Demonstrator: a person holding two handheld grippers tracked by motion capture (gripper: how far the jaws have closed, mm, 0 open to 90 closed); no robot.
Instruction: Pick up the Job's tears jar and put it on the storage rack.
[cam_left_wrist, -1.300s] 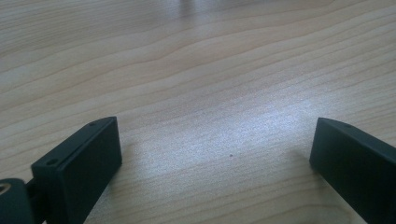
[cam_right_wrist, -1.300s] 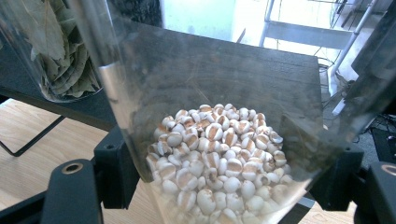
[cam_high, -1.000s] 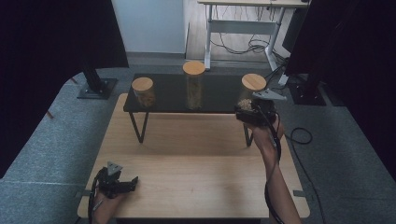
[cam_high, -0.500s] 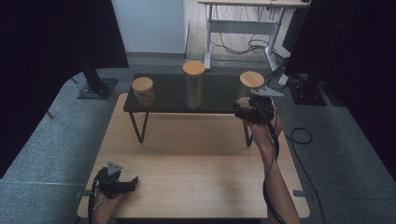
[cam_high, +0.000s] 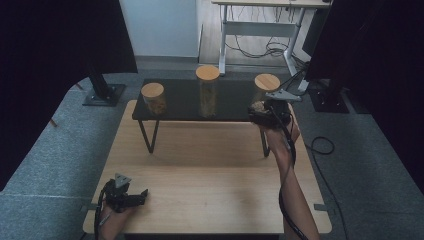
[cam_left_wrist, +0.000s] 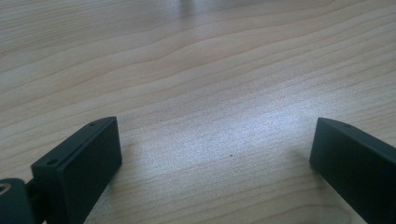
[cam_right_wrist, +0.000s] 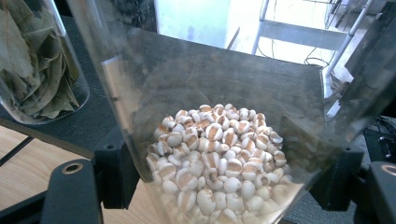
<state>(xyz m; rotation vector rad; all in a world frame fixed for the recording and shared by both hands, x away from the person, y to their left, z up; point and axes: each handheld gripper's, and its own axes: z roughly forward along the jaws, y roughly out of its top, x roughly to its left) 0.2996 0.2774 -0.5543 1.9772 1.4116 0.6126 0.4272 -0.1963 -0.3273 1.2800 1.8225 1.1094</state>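
My right gripper (cam_right_wrist: 219, 186) clamps a glass jar (cam_right_wrist: 219, 140) of pale seeds at the black shelf's (cam_high: 180, 102) right end (tilted, mid-lift, I judge). Next: carry it level. My left gripper (cam_left_wrist: 215, 154) rests open on the table (cam_high: 210, 170).

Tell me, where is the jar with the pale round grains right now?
The jar of grains sits between the right gripper jaws at the right end of the black shelf in the high view, right of the tall middle jar.
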